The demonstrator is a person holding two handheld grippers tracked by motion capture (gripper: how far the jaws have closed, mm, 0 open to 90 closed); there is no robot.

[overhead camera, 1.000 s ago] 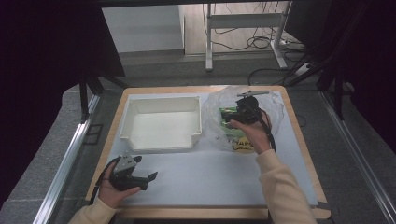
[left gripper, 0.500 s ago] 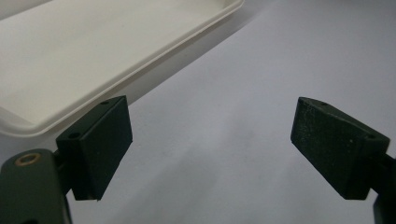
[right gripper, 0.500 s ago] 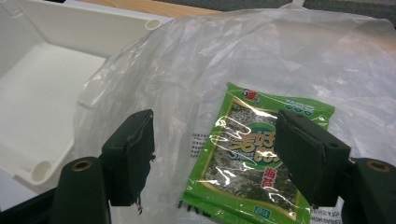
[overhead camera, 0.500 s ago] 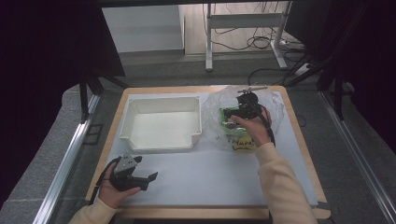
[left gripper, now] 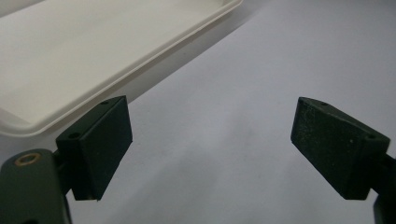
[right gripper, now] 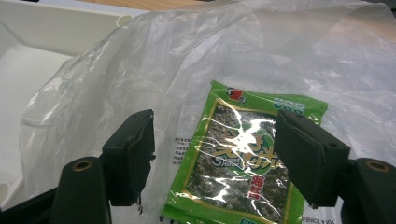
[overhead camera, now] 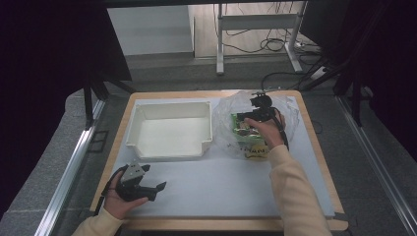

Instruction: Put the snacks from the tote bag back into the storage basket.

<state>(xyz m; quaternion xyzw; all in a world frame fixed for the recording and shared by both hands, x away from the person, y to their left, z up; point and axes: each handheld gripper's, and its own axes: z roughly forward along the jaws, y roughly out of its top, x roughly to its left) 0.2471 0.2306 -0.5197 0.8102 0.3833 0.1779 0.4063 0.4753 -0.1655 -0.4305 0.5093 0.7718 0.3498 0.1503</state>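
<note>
Mostly illegible, green seaweed packet [right gripper: 243, 163], right gripper [right gripper: 215, 158] open over it

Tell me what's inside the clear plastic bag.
A green snack packet lies inside the plastic bag, between the open right gripper jaws. A yellow packet lies nearer; its label is unreadable.

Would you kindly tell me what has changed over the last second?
The right gripper has edged left and slightly nearer over the green snack packet in the clear plastic bag, fingers open around it. The left gripper, open, and the white tray stayed put.
</note>
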